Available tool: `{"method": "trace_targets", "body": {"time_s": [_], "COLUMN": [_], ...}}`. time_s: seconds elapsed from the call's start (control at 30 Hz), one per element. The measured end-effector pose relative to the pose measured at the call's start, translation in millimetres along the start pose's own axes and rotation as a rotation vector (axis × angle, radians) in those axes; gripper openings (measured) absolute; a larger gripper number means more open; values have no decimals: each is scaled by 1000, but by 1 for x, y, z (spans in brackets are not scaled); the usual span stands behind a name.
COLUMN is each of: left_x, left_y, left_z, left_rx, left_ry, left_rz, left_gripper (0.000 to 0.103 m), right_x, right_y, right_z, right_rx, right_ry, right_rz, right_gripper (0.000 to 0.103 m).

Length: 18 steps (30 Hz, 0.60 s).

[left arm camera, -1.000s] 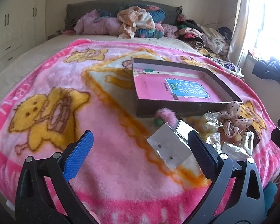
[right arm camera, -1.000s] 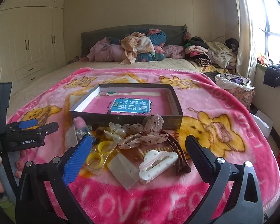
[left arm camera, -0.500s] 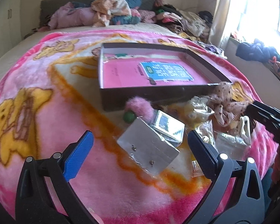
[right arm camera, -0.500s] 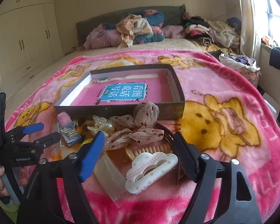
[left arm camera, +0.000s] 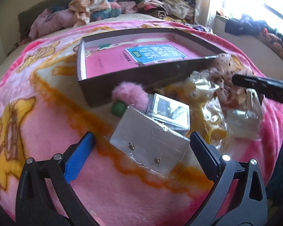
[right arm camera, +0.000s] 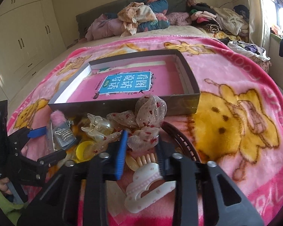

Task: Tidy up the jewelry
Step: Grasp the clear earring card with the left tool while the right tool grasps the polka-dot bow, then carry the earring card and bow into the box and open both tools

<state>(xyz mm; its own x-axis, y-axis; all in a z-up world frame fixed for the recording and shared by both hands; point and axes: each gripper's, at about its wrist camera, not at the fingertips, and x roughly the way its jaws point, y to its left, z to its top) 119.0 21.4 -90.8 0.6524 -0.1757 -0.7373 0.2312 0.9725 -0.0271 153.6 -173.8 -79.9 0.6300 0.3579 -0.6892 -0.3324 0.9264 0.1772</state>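
A dark shallow box [right arm camera: 179, 105] with a pink book [right arm camera: 130, 86] inside lies on the pink blanket. In front of it sits a pile of hair pieces and jewelry. My right gripper [right arm camera: 141, 141] has narrowed around a sheer spotted bow [right arm camera: 147, 116], its fingers on either side of the bow's lower loop. A white cloud clip [right arm camera: 149, 184] lies under it. My left gripper [left arm camera: 139, 150] is open over a silver earring card in a clear bag [left arm camera: 151, 143]. A pink pompom [left arm camera: 130, 94] and a rhinestone clip bag [left arm camera: 169, 111] lie beside it.
Piled clothes [right arm camera: 141, 18] fill the bed's head end. Wardrobes [right arm camera: 19, 37] line the left wall, and a window [left arm camera: 264, 3] is at the right. A brown comb headband [right arm camera: 184, 143] and yellow rings [right arm camera: 85, 148] lie in the pile.
My right gripper moved forward and down and narrowed around the spotted bow. My left gripper moved closer over the earring card and stayed open.
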Motion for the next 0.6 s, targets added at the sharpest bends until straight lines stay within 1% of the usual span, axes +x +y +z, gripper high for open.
{"method": "trace_targets", "body": {"time_s": [0.03, 0.07, 0.1, 0.17, 0.27, 0.6], "left_x": [1, 1, 1, 0, -3, -25], "left_y": [1, 2, 3, 3, 2, 16], "left_z": [0, 0, 0, 0, -1, -2], "left_rx": [-4, -8, -8, -2, 15, -25], "left_ry": [1, 2, 3, 4, 2, -2], "left_rz": [-2, 0, 1, 5, 14, -27], "left_gripper": [89, 84, 83, 75, 66, 65], "right_x": [1, 1, 1, -1, -6, -21], "right_y": [0, 0, 1, 2, 2, 7], "right_z": [-1, -1, -2, -2, -2, -5], "right_rx": [0, -2, -6, -4, 4, 13], "right_ry": [2, 3, -3, -11, -26, -53], "right_rz": [9, 15, 17, 26, 40, 55], "right_gripper": [14, 12, 11, 9, 8, 8]}}
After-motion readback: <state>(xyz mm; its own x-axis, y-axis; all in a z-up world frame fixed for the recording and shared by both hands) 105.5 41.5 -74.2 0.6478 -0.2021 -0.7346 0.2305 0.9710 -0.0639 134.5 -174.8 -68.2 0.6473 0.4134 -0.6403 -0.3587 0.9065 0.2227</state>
